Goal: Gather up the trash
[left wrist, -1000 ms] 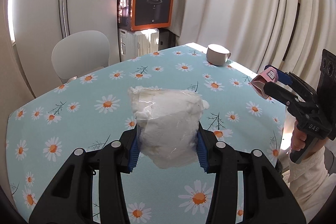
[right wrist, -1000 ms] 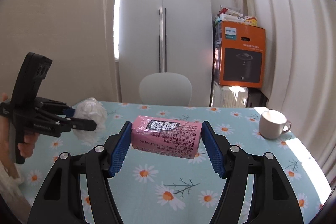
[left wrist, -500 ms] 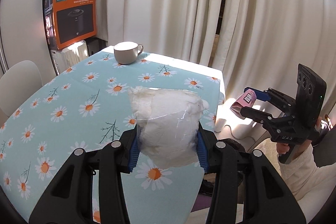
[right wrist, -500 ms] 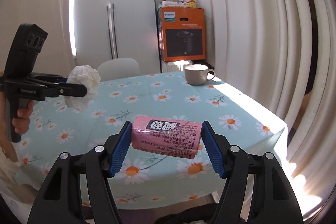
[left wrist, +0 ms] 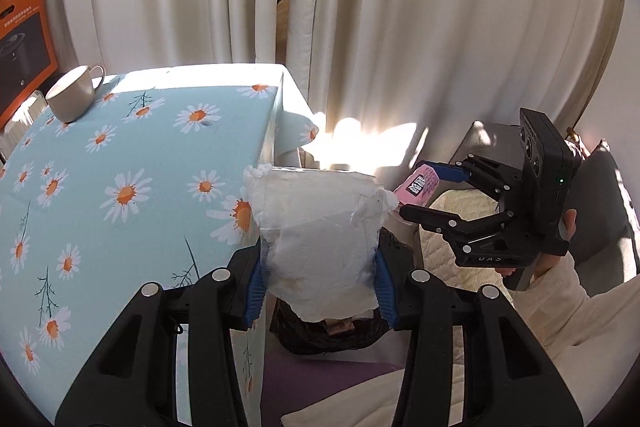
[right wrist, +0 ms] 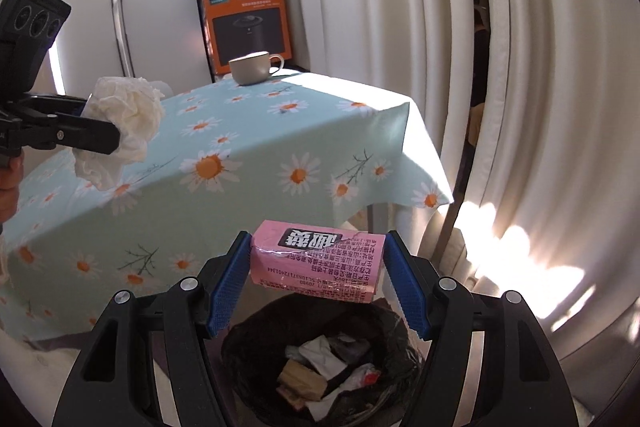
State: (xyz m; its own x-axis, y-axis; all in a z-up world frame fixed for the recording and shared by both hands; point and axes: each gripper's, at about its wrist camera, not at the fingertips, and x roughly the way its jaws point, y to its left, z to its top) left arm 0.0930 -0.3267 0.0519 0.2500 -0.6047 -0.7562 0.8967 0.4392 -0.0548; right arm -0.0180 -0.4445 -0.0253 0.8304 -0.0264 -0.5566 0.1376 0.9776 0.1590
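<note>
My left gripper (left wrist: 318, 279) is shut on a crumpled white tissue wad (left wrist: 320, 231) and holds it at the table's edge, above the bin's black liner (left wrist: 320, 341). The wad also shows in the right wrist view (right wrist: 120, 131). My right gripper (right wrist: 316, 279) is shut on a pink printed wrapper (right wrist: 316, 265) and holds it over the black-lined trash bin (right wrist: 320, 359), which holds several scraps. The right gripper with the pink wrapper (left wrist: 418, 185) shows in the left wrist view.
The table with a daisy-print cloth (right wrist: 248, 155) stands left of the bin, a white cup (right wrist: 252, 67) at its far corner. An orange box (right wrist: 248, 23) stands behind. White curtains (right wrist: 400, 67) hang to the right. A grey cushion (left wrist: 600, 227) lies by my right hand.
Both grippers have swung right, away from the tabletop, and down toward the floor bin. The bin has come into view below both. Each still holds its piece of trash.
</note>
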